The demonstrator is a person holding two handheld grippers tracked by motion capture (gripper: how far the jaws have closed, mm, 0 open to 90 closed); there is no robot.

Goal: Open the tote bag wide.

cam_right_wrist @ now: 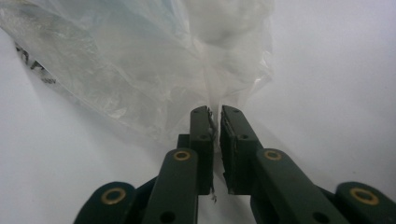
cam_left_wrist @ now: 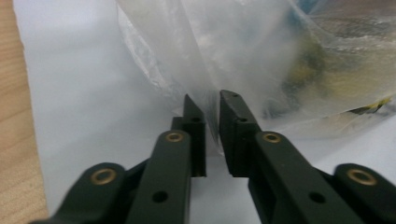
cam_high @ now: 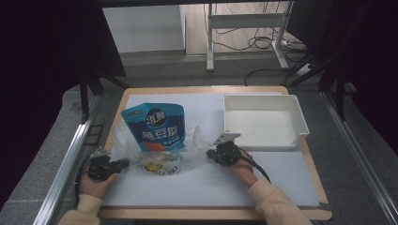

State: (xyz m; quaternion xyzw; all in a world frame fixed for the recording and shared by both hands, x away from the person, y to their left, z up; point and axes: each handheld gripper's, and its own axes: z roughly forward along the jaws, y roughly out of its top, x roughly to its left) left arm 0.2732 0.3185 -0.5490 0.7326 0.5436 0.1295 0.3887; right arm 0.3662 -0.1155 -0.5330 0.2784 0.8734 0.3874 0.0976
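High view, read from left to right. The person's left hand (cam_high: pixel 92 183) lies low at the near left of the worktop (cam_high: pixel 300 187), its forearm entering from the bottom edge, and carries the left tongs (cam_high: pixel 123 163) level, pointing right toward the left edge of the clear plastic bag (cam_high: pixel 162 152). In the left gripper view the jaws stand a narrow gap apart with a thin fold of the bag's film (cam_left_wrist: pixel 212 100) running between the tips; the pads do not visibly press on it, so the film sits in the gap rather than being clamped. The bag lies crumpled at the middle of the worktop on the white sheet (cam_high: pixel 202 185), with a blue snack pouch (cam_high: pixel 155 126) standing partly inside it and leaning back, and a yellow printed mark near the bag's near edge. The right hand (cam_high: pixel 241 168) rests just right of the bag, sleeve running to the lower right, and holds the right tongs (cam_high: pixel 210 153) level, pointing left at the bag's right edge. In the right gripper view these jaws are likewise slightly parted, a sliver of film (cam_right_wrist: pixel 215 105) between the tips, no firm pinch visible. Farther right, a white tray (cam_high: pixel 300 123) sits at the far right corner, well apart from both hands. Bare sheet lies open in front of the bag and below the tray.
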